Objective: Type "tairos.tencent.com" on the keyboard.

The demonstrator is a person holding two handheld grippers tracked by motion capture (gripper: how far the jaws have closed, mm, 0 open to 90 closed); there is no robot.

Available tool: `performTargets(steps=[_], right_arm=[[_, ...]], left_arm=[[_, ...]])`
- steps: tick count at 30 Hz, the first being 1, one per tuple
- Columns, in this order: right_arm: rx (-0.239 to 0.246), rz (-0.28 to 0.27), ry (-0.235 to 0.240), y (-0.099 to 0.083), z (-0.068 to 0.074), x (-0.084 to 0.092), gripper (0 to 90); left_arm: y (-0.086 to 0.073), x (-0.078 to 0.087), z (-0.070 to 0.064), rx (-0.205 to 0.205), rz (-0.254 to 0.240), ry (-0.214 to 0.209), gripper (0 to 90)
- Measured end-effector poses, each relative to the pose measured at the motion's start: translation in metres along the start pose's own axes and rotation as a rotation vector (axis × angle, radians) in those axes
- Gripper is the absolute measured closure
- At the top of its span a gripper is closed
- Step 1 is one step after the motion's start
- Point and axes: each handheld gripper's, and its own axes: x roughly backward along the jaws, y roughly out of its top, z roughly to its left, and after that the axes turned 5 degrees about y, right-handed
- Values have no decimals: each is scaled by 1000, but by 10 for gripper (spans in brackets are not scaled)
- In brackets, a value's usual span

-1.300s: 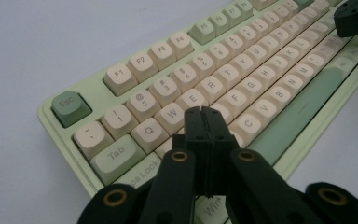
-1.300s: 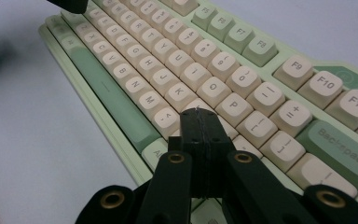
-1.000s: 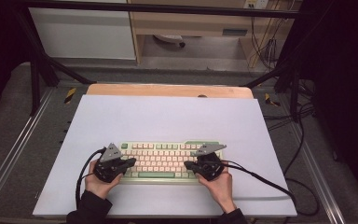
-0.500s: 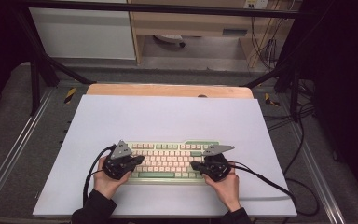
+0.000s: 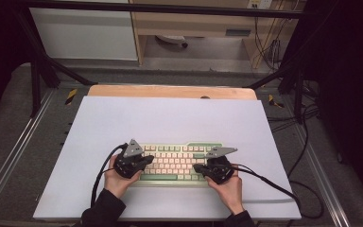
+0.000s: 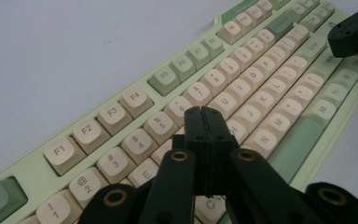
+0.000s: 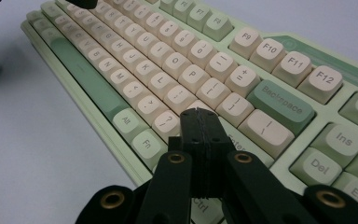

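keyboard (image 5: 177, 161) beneath both closed jaws

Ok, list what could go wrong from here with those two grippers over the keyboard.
1. The left gripper has shut jaws whose joined tip looks broad beside the keycaps; it could press two keys of the keyboard at once.
2. The right gripper, also shut, sits by the Enter area near the keyboard's front edge; a hard push might slide the keyboard across the white mat.
3. The cable trailing from the right gripper could snag.
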Motion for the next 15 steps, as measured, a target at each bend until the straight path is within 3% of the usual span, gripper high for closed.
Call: performTargets(steps=[6,15], right_arm=[[-5,-3,0,0,0,1,900],[2,2,2,0,0,0,900]], left_arm=[[3,-9,-1,9,7,2,900],[1,-19,-6,-15,29,10,900]])
